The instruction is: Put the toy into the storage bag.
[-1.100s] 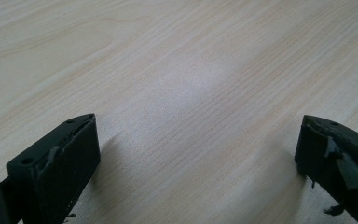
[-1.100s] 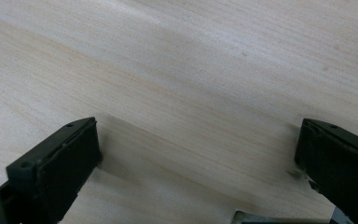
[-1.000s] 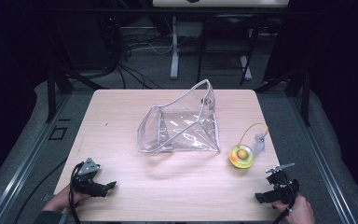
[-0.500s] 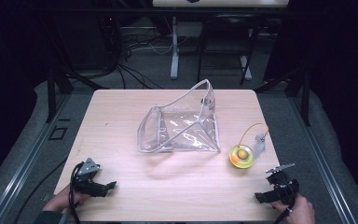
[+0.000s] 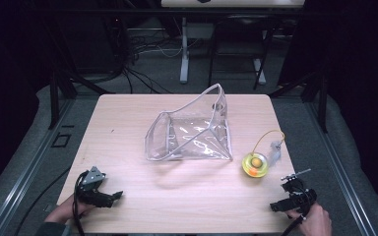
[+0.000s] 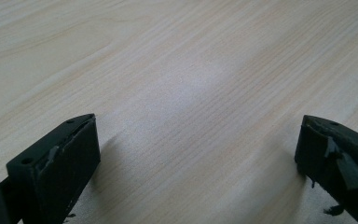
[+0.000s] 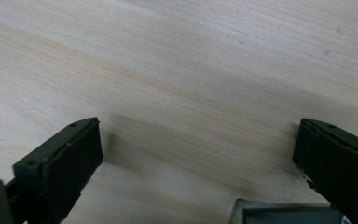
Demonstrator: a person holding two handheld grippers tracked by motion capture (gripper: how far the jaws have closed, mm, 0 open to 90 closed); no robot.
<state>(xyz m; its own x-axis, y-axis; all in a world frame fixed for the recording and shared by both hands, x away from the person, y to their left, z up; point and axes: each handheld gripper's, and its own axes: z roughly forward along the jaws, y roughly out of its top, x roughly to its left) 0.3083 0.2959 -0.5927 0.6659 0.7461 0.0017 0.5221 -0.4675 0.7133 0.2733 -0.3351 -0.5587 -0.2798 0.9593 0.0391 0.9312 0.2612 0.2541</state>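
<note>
In the high view, 1 pale wooden table [image 5: 128, 123] is seen at the centre of the frame, and 2 things are counted on it: 1 clear plastic pouch [image 5: 192, 130] with a pale trim, standing open just above the middle of the tabletop, and 1 small yellow-green round object [image 5: 255, 164] with an orange centre, lying right of the pouch and near it but apart from it. A thin yellow cord loop [image 5: 268, 135] rises from that round object toward the table's right edge. 2 grippers are counted, both low in the frame: the left gripper [image 5: 115, 196] is held near the table's lower left corner by a hand [image 5: 66, 210], and the right gripper [image 5: 275, 206] is held near the lower right corner by another hand [image 5: 315, 221]. Wide bare wood is left between the 2 grippers along the near edge, and bare bands are also left along the far edge and the left edge; both grippers are well apart from the pouch. Beyond the table, dark floor, cables and metal stand legs are seen in the upper part of the frame. In the left gripper view, 2 black jaws are seen at the lower left and lower right corners, spread wide with nothing but bare wood grain between them. In the right gripper view, 2 black jaws are likewise spread wide over bare wood, and a dark edge is seen at the bottom right, which cannot be identified.
</note>
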